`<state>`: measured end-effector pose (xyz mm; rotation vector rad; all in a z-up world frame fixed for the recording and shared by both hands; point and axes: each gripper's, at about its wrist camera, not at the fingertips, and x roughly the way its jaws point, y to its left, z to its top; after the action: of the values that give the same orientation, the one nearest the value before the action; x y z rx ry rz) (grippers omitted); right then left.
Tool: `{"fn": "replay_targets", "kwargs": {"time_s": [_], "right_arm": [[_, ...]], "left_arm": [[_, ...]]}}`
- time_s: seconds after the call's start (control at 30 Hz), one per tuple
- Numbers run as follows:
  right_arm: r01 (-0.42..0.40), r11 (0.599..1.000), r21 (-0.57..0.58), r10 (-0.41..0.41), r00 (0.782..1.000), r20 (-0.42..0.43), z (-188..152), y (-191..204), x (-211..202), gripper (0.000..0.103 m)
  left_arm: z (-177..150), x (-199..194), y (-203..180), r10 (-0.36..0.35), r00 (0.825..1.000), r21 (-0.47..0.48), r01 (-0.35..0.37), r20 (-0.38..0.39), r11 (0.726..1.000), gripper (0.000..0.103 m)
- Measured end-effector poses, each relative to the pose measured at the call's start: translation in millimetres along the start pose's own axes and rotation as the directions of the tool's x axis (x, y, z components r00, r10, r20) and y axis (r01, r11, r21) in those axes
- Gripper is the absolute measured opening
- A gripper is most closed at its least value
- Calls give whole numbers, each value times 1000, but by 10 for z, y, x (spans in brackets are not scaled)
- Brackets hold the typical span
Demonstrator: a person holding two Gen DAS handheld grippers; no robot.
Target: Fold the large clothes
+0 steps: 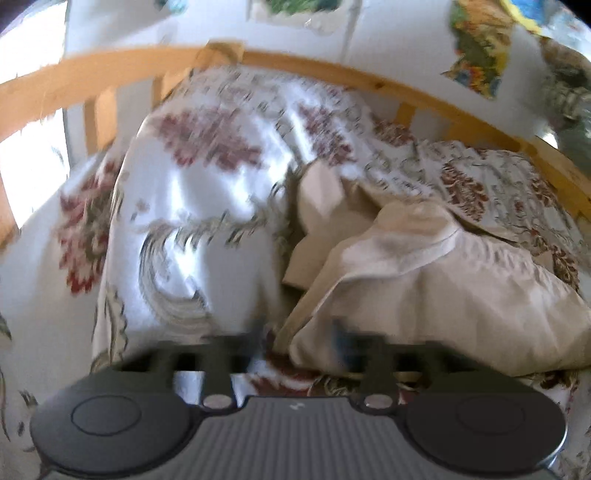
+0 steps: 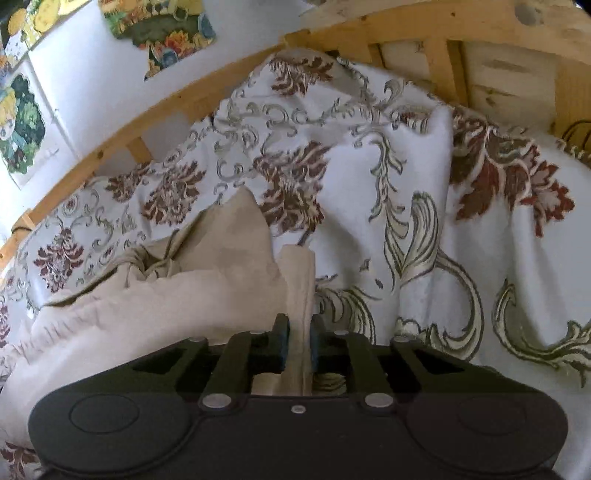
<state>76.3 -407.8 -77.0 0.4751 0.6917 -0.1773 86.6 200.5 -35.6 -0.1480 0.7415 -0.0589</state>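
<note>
A crumpled beige garment (image 1: 424, 277) lies in a heap on a white bedspread with red and grey floral print (image 1: 184, 192). In the left wrist view, my left gripper (image 1: 299, 343) is blurred and stands open, its jaws wide apart at the garment's near left corner; the right finger overlaps the cloth. In the right wrist view, the same beige garment (image 2: 166, 302) spreads to the left, and a narrow upright fold of it runs between the pads of my right gripper (image 2: 299, 345), which is shut on that fold. The bedspread (image 2: 406, 184) fills the right side.
A light wooden bed rail (image 1: 332, 70) curves behind the bedding, with slatted woodwork (image 2: 480, 55) at the upper right. Colourful pictures (image 2: 159, 33) hang on the white wall beyond. The bedspread is bunched into ridges around the garment.
</note>
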Motion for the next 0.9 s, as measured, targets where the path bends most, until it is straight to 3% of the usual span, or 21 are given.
{"fn": "replay_targets", "kwargs": {"time_s": [0.13, 0.23, 0.27, 0.3, 0.33, 0.37, 0.47, 0.57, 0.63, 0.7, 0.77, 0.9], "right_arm": [[-26, 1000, 5, 26, 1000, 8, 3, 13, -3, 31], [-25, 1000, -13, 25, 999, 22, 14, 50, 25, 31], [-26, 999, -21, 27, 999, 30, 19, 65, 42, 31], [-26, 999, -31, 27, 999, 39, 26, 77, 58, 26], [-22, 999, -48, 24, 998, 57, 30, 102, 62, 11], [-15, 997, -72, 20, 997, 80, 32, 134, 55, 10], [5, 985, -174, 28, 981, 191, 30, 271, -20, 10], [59, 963, -263, 17, 960, 278, 41, 427, -19, 9], [97, 950, -296, -20, 967, 254, 30, 480, 128, 9], [120, 938, -324, -67, 983, 168, -8, 476, 364, 9], [131, 922, -364, -96, 989, 111, -63, 486, 537, 10], [143, 902, -408, -106, 988, 113, -100, 532, 609, 10]], "left_arm": [[95, 61, -305, 24, 999, 157, -30, 41, 987, 81], [228, 256, -484, 39, 998, 252, -50, 50, 966, 79], [277, 332, -523, 35, 998, 268, -47, 49, 962, 63], [321, 397, -546, 28, 998, 264, -40, 48, 964, 34], [373, 458, -558, 39, 998, 240, -50, 51, 969, 29], [396, 481, -550, 52, 996, 204, -66, 74, 977, 11], [429, 469, -419, 95, 986, 63, -104, 135, 993, 8], [383, 523, -288, 134, 986, 17, -137, 100, 990, 8], [359, 675, -213, 135, 990, -1, -135, 33, 991, 8], [396, 837, -147, 116, 993, -9, -116, -31, 993, 9], [413, 945, -139, 120, 991, 9, -120, -50, 993, 9], [451, 1065, -87, 116, 988, 16, -115, -98, 993, 13]]}}
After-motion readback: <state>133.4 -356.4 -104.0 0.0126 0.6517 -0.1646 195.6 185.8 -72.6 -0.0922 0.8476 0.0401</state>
